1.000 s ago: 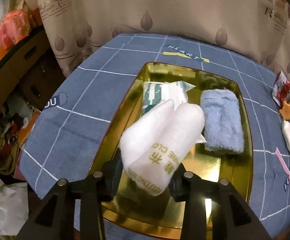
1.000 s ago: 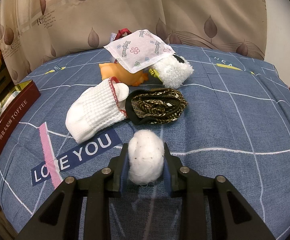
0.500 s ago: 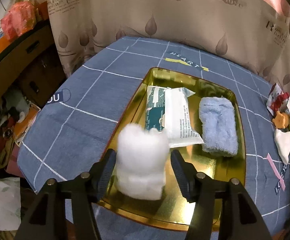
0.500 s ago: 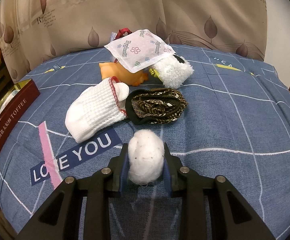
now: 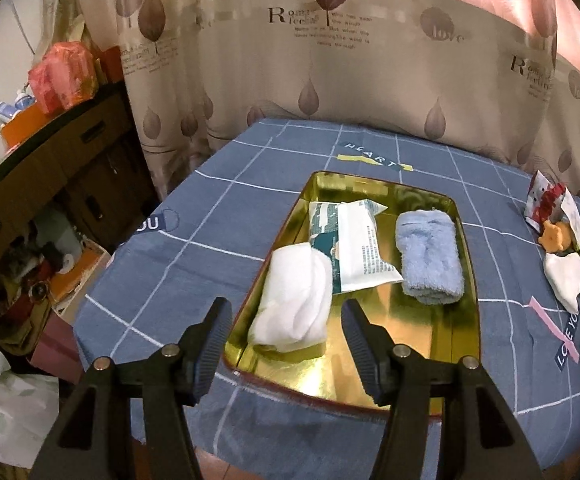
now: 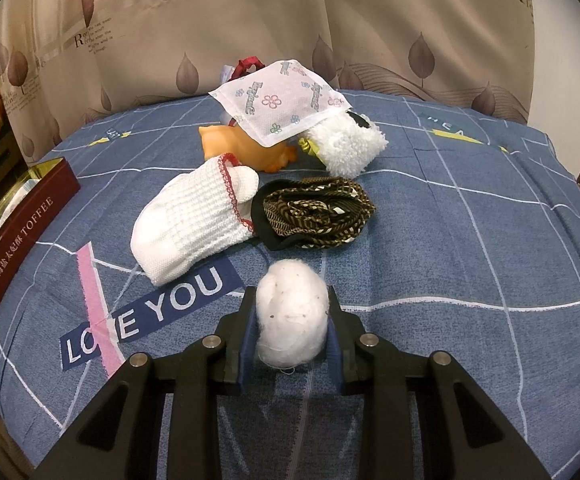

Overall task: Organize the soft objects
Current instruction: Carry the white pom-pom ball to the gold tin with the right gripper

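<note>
A gold tin tray [image 5: 466, 340] lies on the blue bedcover. In it, a rolled white cloth [image 5: 296, 298] rests at the near left, a tissue pack [image 5: 354, 246] in the middle and a folded blue towel [image 5: 430, 256] at the right. My left gripper [image 5: 285, 316] hangs open above the tray's near edge, apart from the white cloth. My right gripper [image 6: 292, 314] is shut on a white cotton ball [image 6: 292, 322] just over the bedcover. Beyond it lie a white knitted sock [image 6: 193, 220], a brown patterned cloth [image 6: 316, 210], an orange toy [image 6: 237, 146], a fluffy white piece [image 6: 348, 144] and a floral pack [image 6: 279, 100].
The tray's red outer wall [image 6: 25, 232] stands at the left in the right wrist view. A curtain [image 5: 330, 60] hangs behind the bed. A dark cabinet [image 5: 49, 168] and floor clutter [image 5: 21, 280] sit left of the bed. The bed's edge runs close below the left gripper.
My left gripper opened and let the white cloth drop into the tray's near left corner, then drew back and up. The right gripper stayed still with the cotton ball.
</note>
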Demonstrator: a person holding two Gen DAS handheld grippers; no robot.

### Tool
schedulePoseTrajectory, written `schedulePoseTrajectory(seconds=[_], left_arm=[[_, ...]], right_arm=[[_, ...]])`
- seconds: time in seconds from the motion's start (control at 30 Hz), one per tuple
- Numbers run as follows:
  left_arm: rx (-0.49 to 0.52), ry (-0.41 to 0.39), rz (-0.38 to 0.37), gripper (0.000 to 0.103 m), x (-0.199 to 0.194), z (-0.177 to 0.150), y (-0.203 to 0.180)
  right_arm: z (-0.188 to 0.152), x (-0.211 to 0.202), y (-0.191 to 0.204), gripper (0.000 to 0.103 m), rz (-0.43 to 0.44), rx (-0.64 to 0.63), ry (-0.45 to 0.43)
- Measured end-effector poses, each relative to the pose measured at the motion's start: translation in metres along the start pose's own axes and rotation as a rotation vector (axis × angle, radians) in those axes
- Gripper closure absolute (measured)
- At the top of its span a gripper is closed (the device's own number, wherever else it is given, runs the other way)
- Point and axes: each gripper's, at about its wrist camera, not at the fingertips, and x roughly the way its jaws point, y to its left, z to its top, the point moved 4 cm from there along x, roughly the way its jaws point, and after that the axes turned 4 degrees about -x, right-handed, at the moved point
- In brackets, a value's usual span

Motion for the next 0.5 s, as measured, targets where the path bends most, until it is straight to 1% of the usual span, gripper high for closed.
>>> schedulePoseTrajectory(seconds=[0.17,0.27,0.33,0.43,0.5], left_arm=[[-0.045,0.02,-0.005,0.045,-0.002,-0.01,0.01],[-0.087,0.043,-0.039,0.045,0.0,-0.013,0.016],[-0.11,0.052,-0.045,0.045,0.002,-0.013,0.02],[-0.131,0.049,-0.015,0.045,0.004,-0.013,0.029],[-0.134,0.046,0.018,0.045,0.005,-0.013,0.036]], right_arm=[[0.002,-0.002,0.003,0.078,-0.026,-0.025,0.011],[0.005,-0.006,0.009,0.079,-0.034,-0.035,0.023],[0.009,-0.011,0.015,0.079,-0.039,-0.045,0.017],[0.02,-0.019,0.028,0.079,-0.013,-0.056,0.002],[0.028,-0.022,0.039,0.079,0.025,-0.061,-0.005]])
